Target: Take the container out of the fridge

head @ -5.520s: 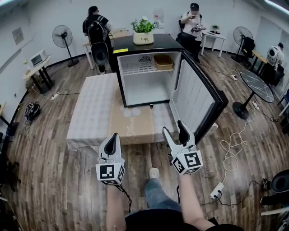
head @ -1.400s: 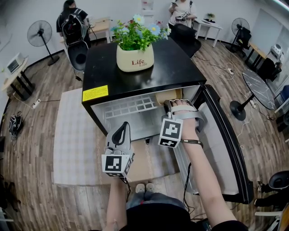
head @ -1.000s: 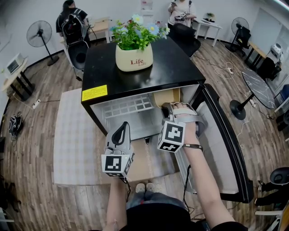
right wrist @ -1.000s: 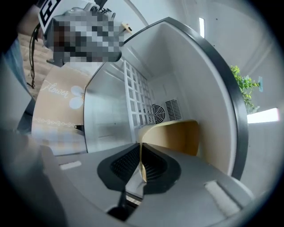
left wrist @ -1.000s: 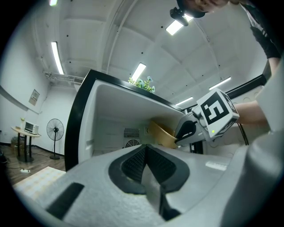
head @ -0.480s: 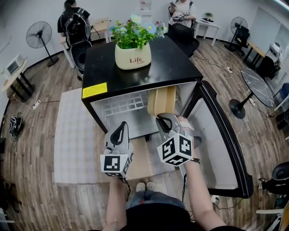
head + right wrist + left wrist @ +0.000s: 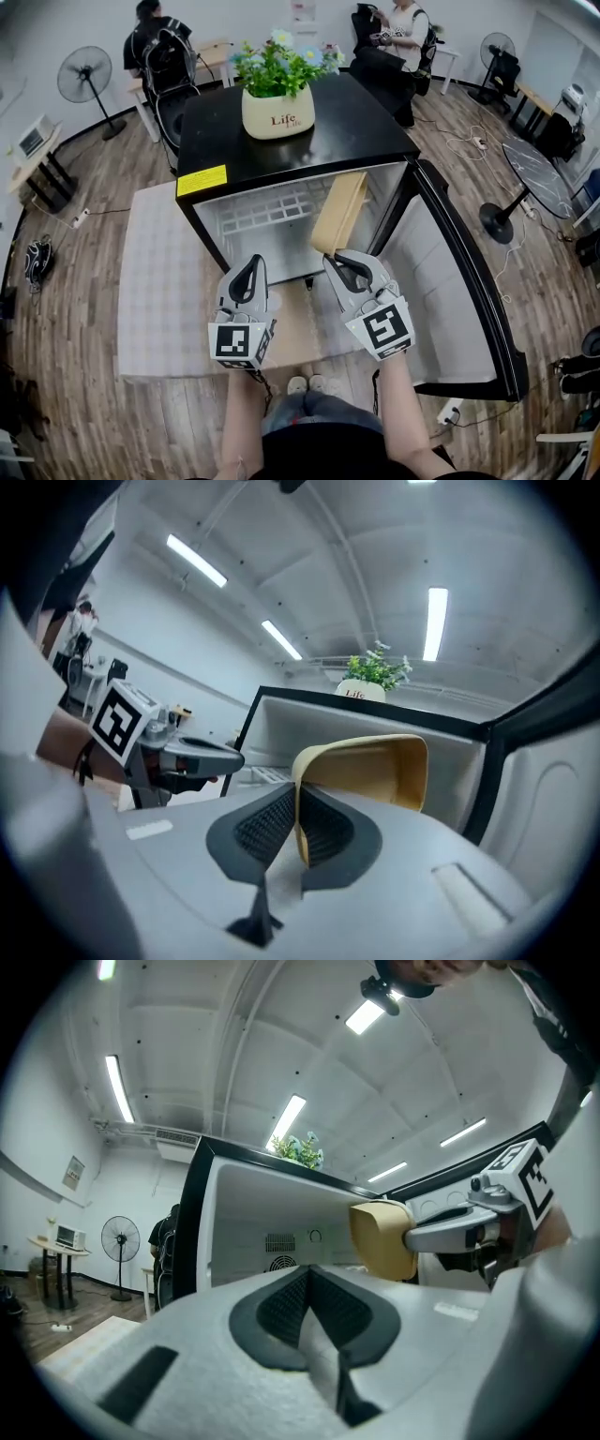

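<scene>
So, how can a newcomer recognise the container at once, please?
Find the open black mini fridge. At its opening, the right gripper pinches the rim of a tan rounded plastic container. Only it is held in jaws, tilted on edge.

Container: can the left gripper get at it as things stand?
Probably yes. The container hangs at the fridge mouth, rim pinched in the right gripper; the left gripper, shut and empty, is beside it with nothing between them.
</scene>
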`<state>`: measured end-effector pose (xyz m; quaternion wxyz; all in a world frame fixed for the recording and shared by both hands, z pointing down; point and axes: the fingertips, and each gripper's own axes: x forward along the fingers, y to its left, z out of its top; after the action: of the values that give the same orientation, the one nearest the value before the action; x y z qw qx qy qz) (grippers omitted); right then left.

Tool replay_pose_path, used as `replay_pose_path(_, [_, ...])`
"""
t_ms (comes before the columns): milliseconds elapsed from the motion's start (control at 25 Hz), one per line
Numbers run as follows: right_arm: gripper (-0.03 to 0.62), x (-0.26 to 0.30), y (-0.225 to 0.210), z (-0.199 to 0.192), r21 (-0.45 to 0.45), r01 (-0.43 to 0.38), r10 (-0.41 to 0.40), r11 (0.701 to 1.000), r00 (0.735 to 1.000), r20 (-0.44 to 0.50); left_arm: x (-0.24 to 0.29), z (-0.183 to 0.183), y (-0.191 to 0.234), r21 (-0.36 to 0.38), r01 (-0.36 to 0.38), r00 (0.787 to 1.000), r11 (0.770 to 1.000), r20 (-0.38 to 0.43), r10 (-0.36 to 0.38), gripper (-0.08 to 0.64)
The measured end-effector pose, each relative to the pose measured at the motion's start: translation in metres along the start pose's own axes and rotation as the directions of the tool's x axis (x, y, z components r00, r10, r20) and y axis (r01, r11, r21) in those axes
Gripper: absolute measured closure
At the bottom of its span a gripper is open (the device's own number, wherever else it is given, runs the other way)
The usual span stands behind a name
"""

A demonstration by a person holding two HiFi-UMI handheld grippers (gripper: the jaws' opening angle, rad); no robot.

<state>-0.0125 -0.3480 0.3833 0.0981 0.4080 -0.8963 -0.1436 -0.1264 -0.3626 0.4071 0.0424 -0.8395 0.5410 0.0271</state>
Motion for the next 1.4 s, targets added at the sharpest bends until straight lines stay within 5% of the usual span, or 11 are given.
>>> replay_pose_path(240, [0.568, -0.019, -0.008, -0.002, 0.21, 0.032, -0.061, 0.977, 0.989, 0.134, -0.006, 0.003, 0.003, 0.009, -0.01, 1.0, 1.0, 0.006, 0.01, 0.554])
replay_pose_path(640, [0.568, -0.033, -0.004, -0.019, 0.361, 0.054, -0.139, 0.931, 0.967, 0.214, -0.01, 0.009, 0.005, 0.016, -0.016, 1.0, 1.0, 0.017, 0.016, 0.554])
replay_pose_path(1400, [0.568, -0.04, -0.009, -0.027, 0.361, 0.109, -0.188, 0.926, 0.963, 0.193, -0.013, 0.007, 0.009, 0.016, -0.017, 1.0, 1.0, 0.017, 0.016, 0.554])
